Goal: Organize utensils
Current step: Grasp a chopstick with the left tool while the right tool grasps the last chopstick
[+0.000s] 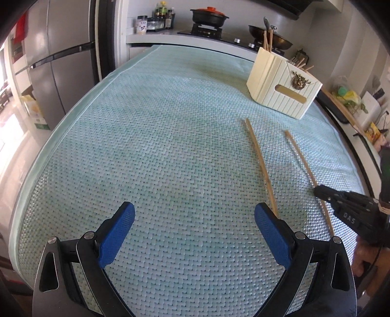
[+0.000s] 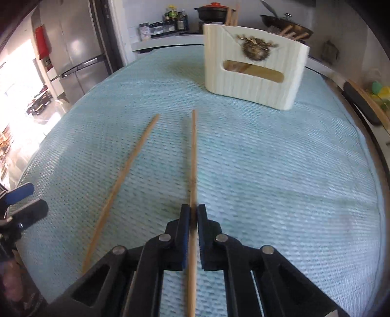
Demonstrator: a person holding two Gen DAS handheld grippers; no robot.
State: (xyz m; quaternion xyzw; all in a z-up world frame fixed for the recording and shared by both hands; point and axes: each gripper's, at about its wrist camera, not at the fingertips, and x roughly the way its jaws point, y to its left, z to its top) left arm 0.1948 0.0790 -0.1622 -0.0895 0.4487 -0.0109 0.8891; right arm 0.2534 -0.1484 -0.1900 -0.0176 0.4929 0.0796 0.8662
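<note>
Two wooden chopsticks lie on the light blue woven mat. My right gripper is shut on the right chopstick, which points toward the cream utensil holder. The other chopstick lies free to its left. In the left wrist view my left gripper is open and empty above the mat, with the free chopstick beside its right finger, the held chopstick further right and the right gripper on it. The holder has chopsticks and a spoon standing in it.
A stove with a black pot and a wok stands behind the table. A fridge is at the left. Bottles and jars line the counter. Clutter sits along the right edge.
</note>
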